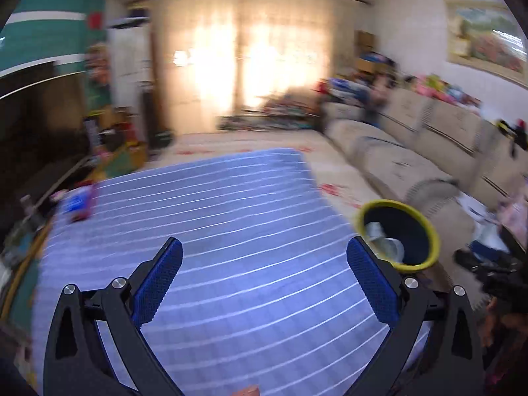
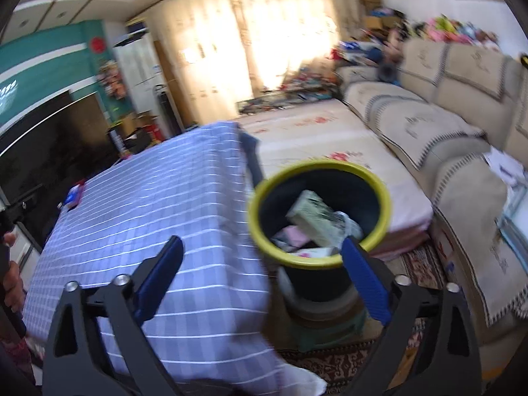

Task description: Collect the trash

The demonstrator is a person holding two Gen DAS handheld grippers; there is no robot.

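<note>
A dark bin with a yellow rim (image 2: 316,260) stands just off the right edge of a table under a blue-and-white checked cloth (image 2: 158,211). Inside lie a pale green box (image 2: 310,214), pink paper and crumpled wrappers. The bin (image 1: 432,241) also shows at the right in the left wrist view. My right gripper (image 2: 262,254) is open and empty, above the table edge and the bin's near rim. My left gripper (image 1: 264,257) is open and empty over the cloth (image 1: 231,224). A small blue and red packet (image 1: 79,203) lies at the table's far left; it also shows in the right wrist view (image 2: 74,194).
A beige sofa (image 2: 445,125) runs along the right. A pale floor mat (image 2: 313,145) lies beyond the table. A dark TV and cabinet (image 2: 49,145) stand at the left. The bin stands on a green stool (image 2: 330,330) over a patterned rug. Clutter lies before the curtains.
</note>
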